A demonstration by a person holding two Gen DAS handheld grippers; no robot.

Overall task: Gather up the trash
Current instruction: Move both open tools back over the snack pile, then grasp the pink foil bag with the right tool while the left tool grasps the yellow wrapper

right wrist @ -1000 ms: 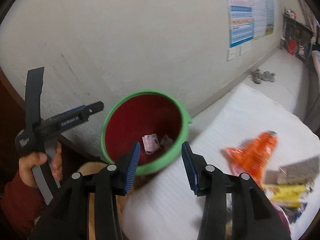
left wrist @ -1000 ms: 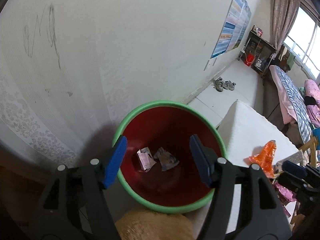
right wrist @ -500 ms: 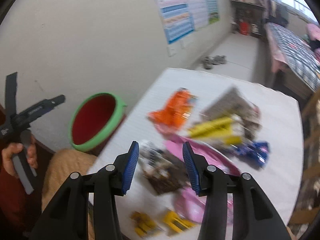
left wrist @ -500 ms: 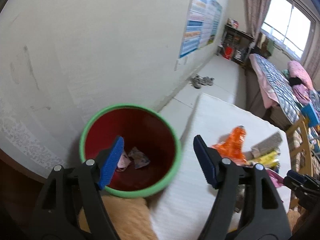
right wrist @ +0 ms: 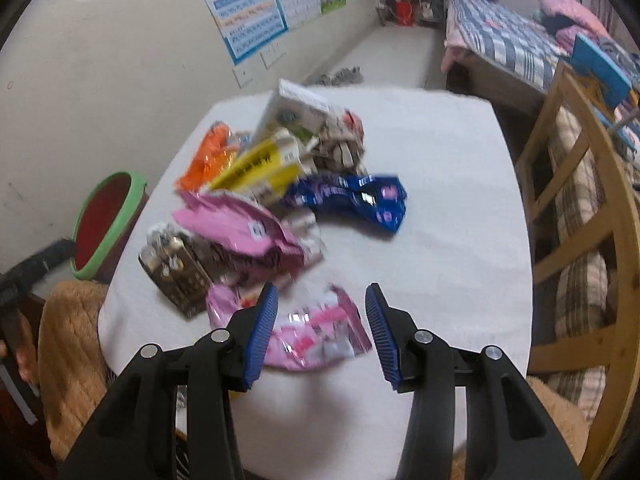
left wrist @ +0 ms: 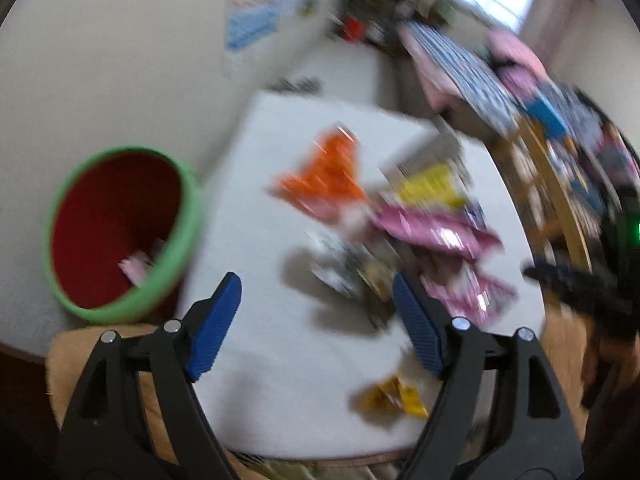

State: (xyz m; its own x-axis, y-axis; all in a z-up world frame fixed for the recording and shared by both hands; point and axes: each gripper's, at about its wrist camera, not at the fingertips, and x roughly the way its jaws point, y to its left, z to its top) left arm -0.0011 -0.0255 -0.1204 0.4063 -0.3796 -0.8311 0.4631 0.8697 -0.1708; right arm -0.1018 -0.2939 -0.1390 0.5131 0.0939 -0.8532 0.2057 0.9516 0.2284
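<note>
The red bin with a green rim (left wrist: pixel 120 232) stands beside the white bench (right wrist: pixel 440 208), a few crumpled scraps (left wrist: pixel 136 266) in its bottom. Away from the bin, wrappers (right wrist: pixel 256 208) lie heaped on the bench. The left tool (left wrist: pixel 316 324) is opening, nothing between its pads. The right tool (right wrist: pixel 320 332) stands parted, empty, above a pink wrapper (right wrist: pixel 316 336).
</note>
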